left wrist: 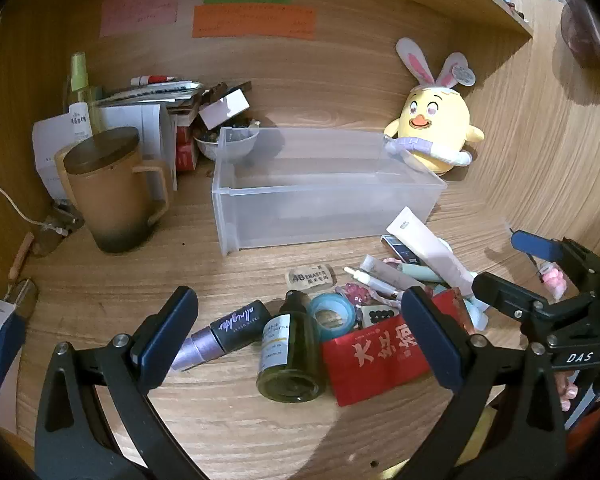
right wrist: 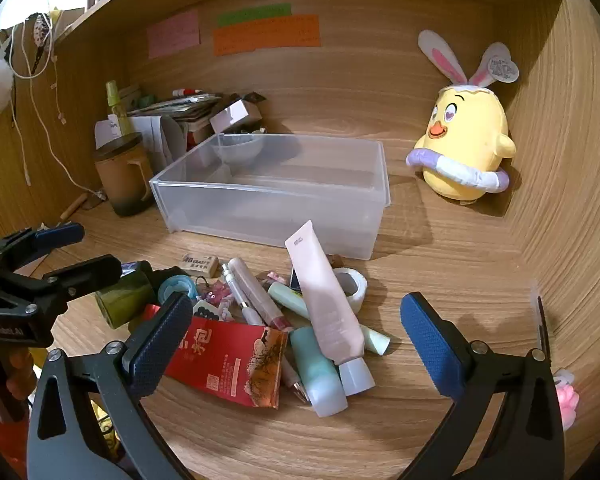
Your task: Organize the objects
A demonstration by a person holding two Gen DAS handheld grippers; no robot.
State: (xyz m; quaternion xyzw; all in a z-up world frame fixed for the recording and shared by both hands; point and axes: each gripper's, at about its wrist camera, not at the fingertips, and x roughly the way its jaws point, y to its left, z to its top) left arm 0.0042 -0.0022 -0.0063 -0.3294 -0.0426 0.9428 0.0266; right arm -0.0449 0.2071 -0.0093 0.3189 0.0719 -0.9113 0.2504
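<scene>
The clear plastic box [left wrist: 324, 184] in the middle of the frame has nothing in it yet. All the small things, like the pink squeeze tube [right wrist: 328, 304], red paper packet [right wrist: 228, 364] and green glass bottle [left wrist: 290, 352], lie in a pile in front of it. The left gripper [left wrist: 300, 332] and right gripper [right wrist: 300, 340] are both spread wide, holding nothing.

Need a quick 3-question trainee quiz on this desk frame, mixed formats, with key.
1. True or false: the clear bin already holds the pink tube.
2. Multiple choice: the green bottle is A) upright, B) lying on its side, C) inside the bin.
3. Fill in: the plush chick stands to the ___ of the bin in the right wrist view.

Key: 1 false, the bin is empty and the tube lies on the pile in front of it. 2 B. 3 right.

Both the left tool and the right tool are open and hold nothing.
</scene>
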